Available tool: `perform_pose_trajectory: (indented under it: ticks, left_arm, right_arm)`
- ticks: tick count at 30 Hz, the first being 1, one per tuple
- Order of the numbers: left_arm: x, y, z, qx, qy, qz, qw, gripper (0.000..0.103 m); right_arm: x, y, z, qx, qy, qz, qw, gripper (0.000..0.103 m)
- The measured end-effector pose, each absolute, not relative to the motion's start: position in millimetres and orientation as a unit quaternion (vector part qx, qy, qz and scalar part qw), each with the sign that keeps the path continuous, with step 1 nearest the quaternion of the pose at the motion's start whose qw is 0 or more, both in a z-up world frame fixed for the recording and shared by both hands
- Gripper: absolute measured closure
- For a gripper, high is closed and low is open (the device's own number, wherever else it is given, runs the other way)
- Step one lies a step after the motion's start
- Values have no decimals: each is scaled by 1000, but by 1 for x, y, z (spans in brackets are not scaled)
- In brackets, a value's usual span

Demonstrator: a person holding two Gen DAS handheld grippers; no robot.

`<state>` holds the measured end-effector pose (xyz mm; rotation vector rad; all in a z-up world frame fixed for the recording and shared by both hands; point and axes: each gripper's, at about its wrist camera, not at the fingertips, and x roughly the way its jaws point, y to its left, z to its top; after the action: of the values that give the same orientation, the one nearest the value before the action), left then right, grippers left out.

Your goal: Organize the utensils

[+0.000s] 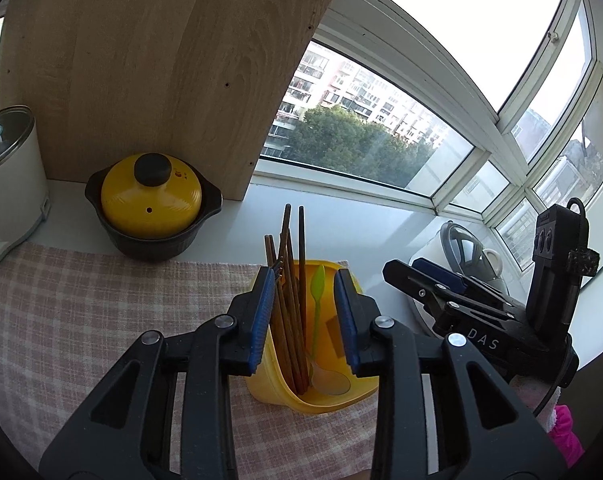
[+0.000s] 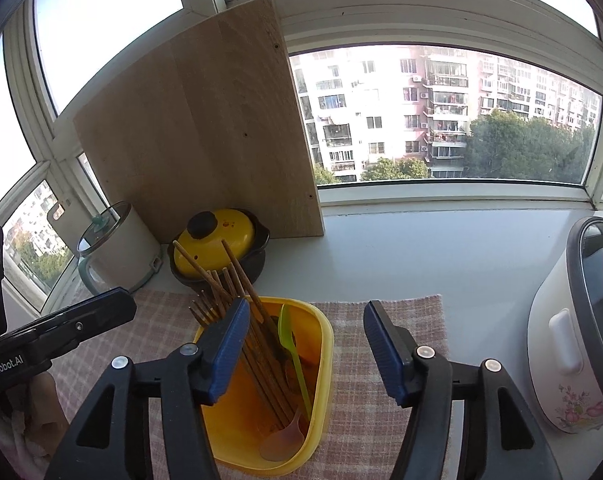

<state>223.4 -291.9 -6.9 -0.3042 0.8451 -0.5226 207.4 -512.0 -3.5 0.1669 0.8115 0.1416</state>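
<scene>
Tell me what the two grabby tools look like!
Both are black plastic clamps with silver round bolts and blue ridged pads on the fingers. The left tool looks the same as the right tool. One side reads "DAS", the other "GenRobot.AI". A black box with a thin black cable sits on top. Below is a bright pink fuzzy sleeve.

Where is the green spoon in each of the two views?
Left wrist view: the green spoon stands low in the middle, inside the yellow tub, right of the chopsticks.
Right wrist view: the spoon is low, near the centre, in the tub.
Shared landmark: the yellow-lidded pot.
</scene>
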Motion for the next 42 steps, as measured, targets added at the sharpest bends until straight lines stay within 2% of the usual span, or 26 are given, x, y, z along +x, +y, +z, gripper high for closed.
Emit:
perform_pose_trajectory:
  ticks: [4, 7, 13, 15, 17, 19, 21, 24, 27, 29, 34, 39, 42]
  left_arm:
    - [216, -289, -5, -138, 404, -252, 868, 72]
    - [208, -285, -3, -130, 401, -251, 871, 63]
    - [191, -275, 1, -110, 395, -250, 877, 62]
    - [182, -272, 4, -96, 390, -248, 881, 50]
    - [174, -268, 8, -87, 384, -249, 885, 43]
    - [165, -264, 12, -78, 378, -249, 888, 41]
    - [157, -259, 16, -68, 374, -245, 892, 33]
    - [143, -252, 22, -57, 362, -245, 898, 29]
    - [129, -245, 27, -43, 352, -238, 904, 24]
    - [120, -239, 31, -41, 346, -236, 907, 23]
    - [100, -232, 39, -24, 335, -229, 914, 19]
    - [80, -227, 45, -19, 319, -218, 922, 4]
    - [69, -225, 45, -21, 310, -215, 926, 2]
  right_arm:
    - [198, -507, 1, 75, 390, 64, 916, 38]
    - [192, -504, 4, 73, 389, 62, 916, 37]
    - [175, -496, 12, 71, 381, 56, 920, 32]
    - [167, -493, 17, 68, 377, 54, 922, 28]
    - [159, -489, 22, 63, 372, 50, 925, 24]
    - [151, -484, 27, 56, 365, 45, 928, 21]
    - [143, -481, 33, 52, 357, 39, 932, 18]
    - [130, -477, 42, 51, 348, 31, 936, 16]
    - [118, -474, 51, 48, 334, 13, 941, 5]
    - [107, -472, 58, 49, 321, 4, 946, 2]
    - [87, -466, 69, 45, 308, -10, 950, 0]
    - [70, -461, 73, 40, 297, -21, 954, 0]
    - [58, -459, 72, 45, 292, -23, 955, 0]
